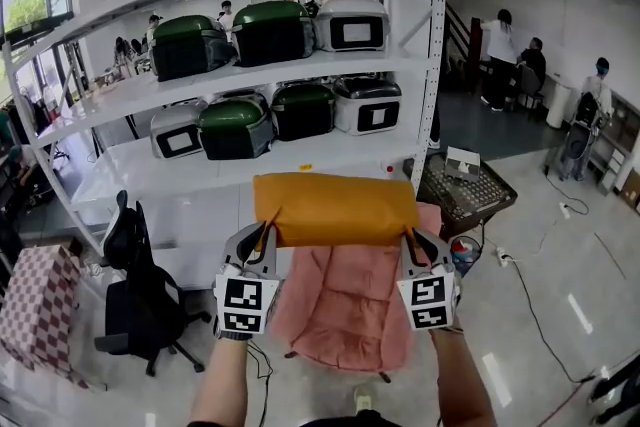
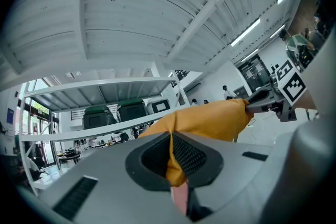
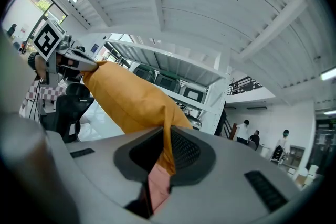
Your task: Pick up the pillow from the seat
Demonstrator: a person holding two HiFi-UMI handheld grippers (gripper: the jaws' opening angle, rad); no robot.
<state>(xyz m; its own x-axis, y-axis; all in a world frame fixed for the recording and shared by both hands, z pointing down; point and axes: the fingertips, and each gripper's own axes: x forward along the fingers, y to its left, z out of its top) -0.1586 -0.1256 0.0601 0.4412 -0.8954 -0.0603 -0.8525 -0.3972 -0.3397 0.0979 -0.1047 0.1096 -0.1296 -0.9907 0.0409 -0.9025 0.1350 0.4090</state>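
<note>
An orange-yellow pillow (image 1: pixel 337 208) hangs stretched between my two grippers, lifted above the pink seat (image 1: pixel 345 300). My left gripper (image 1: pixel 266 231) is shut on the pillow's lower left corner, and my right gripper (image 1: pixel 408 235) is shut on its lower right corner. In the left gripper view the pillow (image 2: pixel 205 119) runs from the pinched fabric out to the right gripper (image 2: pixel 251 105) at the far corner. The right gripper view shows the pillow (image 3: pixel 126 99) stretching away to the left gripper (image 3: pixel 89 65). Pink shows below the fabric between both pairs of jaws.
A black office chair (image 1: pixel 140 290) stands left of the pink seat. Behind are white shelves (image 1: pixel 240 70) with green and white boxes. A wire basket (image 1: pixel 465 190) sits at the right, cables lie on the floor, and people stand in the background.
</note>
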